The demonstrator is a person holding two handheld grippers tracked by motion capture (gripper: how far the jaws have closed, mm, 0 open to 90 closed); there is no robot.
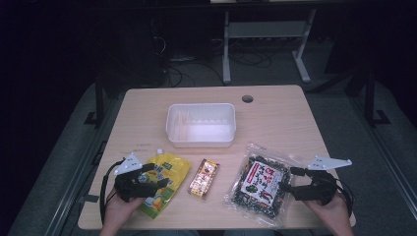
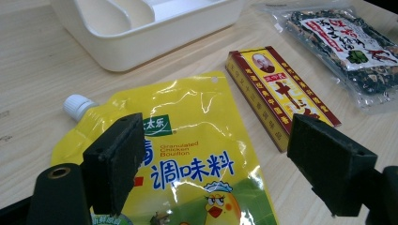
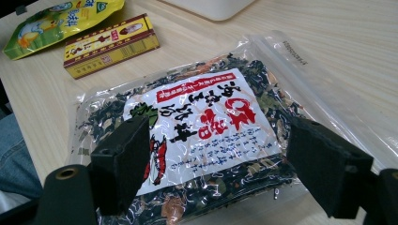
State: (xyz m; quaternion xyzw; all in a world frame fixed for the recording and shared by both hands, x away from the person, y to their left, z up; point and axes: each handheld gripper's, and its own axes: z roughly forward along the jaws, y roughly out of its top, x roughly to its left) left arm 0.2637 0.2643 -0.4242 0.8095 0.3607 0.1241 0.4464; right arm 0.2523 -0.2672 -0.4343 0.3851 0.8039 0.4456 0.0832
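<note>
While the high view is showing me a white tub (image 1: 200, 125), my spread, empty fingers are hovering over a glossy yellow pouch (image 2: 187, 159) and a crinkly clear bag (image 3: 197, 136).

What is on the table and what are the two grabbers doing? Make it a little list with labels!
Table: light wooden tabletop
Back middle: empty white plastic tub
Left: yellow spouted bouillon pouch
Centre: flat red-and-gold box
Right: clear bag of dark dried vegetables
Left gripper: open, over pouch
Right gripper: open, over bag
</note>
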